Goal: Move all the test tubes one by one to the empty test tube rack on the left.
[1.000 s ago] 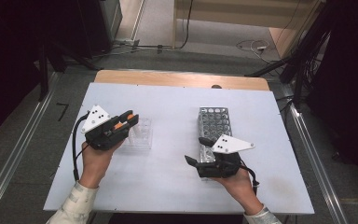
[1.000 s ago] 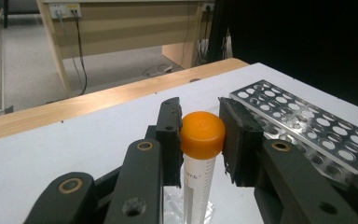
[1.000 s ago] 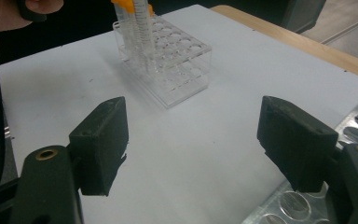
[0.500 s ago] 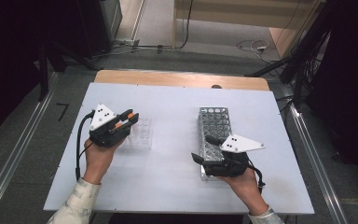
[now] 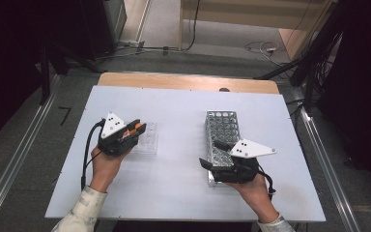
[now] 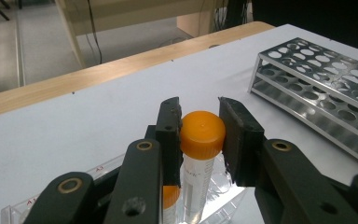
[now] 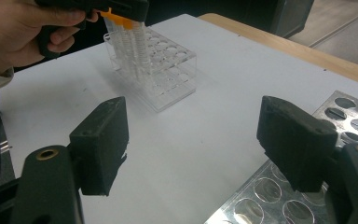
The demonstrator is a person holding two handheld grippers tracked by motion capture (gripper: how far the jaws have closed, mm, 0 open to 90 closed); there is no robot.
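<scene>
My left gripper (image 6: 200,136) is shut on the orange cap of a clear tube (image 6: 194,179), which stands upright with its lower end in a clear plastic rack (image 6: 18,208). A second orange cap (image 6: 169,195) sits low beside it. From above, the left gripper (image 5: 137,129) hangs over the clear rack's (image 5: 149,143) left part. My right gripper (image 5: 211,153) is open with nothing between its jaws, at the near end of a metal tube rack (image 5: 222,126). In the right gripper view its jaws (image 7: 191,144) frame bare table, with the clear rack (image 7: 168,70) and tubes beyond.
The metal rack (image 6: 317,79) lies lengthwise right of centre with its holes unfilled. The white tabletop (image 5: 174,111) ends at a wooden strip (image 5: 183,82) at the far side. Metal rails run along the floor on both sides.
The left gripper has sunk a little with the tube, bringing it lower over the clear rack. The right hand has barely shifted.
</scene>
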